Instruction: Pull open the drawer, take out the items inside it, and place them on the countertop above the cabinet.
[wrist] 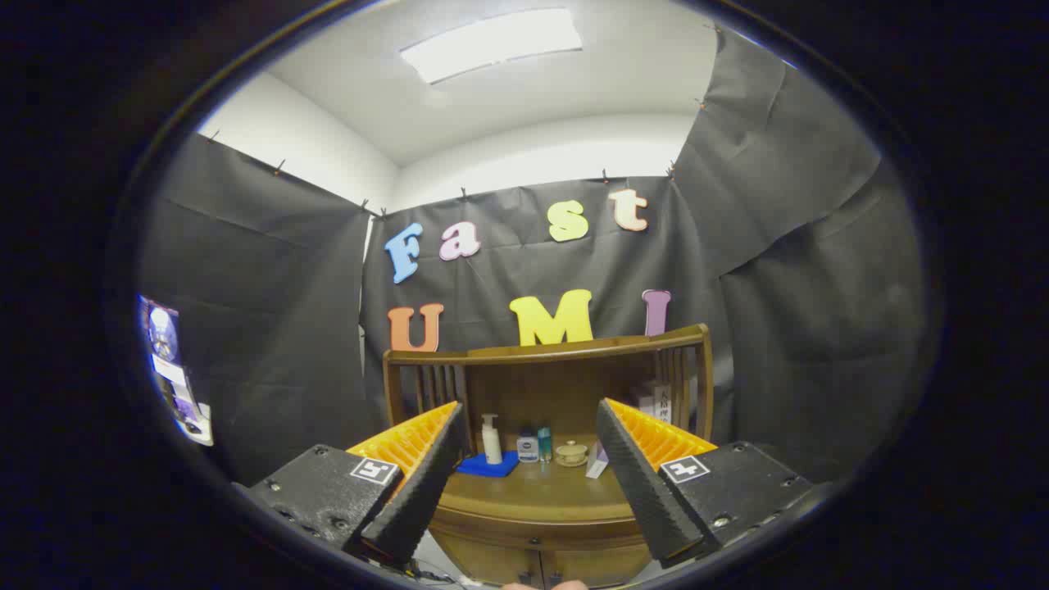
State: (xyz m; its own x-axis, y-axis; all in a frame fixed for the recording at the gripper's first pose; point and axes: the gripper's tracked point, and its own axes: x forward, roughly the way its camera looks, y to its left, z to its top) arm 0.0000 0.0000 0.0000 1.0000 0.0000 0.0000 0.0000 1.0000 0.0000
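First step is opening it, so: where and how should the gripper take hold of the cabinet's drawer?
Likely by the small dark knob at the middle of the drawer front, approached straight from the front. It juts out under the countertop edge. The gripper is open, with nothing between its fingers.

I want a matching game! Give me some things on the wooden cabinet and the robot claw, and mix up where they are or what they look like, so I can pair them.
Things:
1. pump bottle
2. blue cloth
3. small lidded cup
4. claw

Descriptions:
A. open, holding nothing, in front of the cabinet
B. white and tall, standing on the cloth
C. cream-coloured, on a saucer, right of the little bottles
D. lying flat on the countertop

Pairs: 1-B, 2-D, 3-C, 4-A
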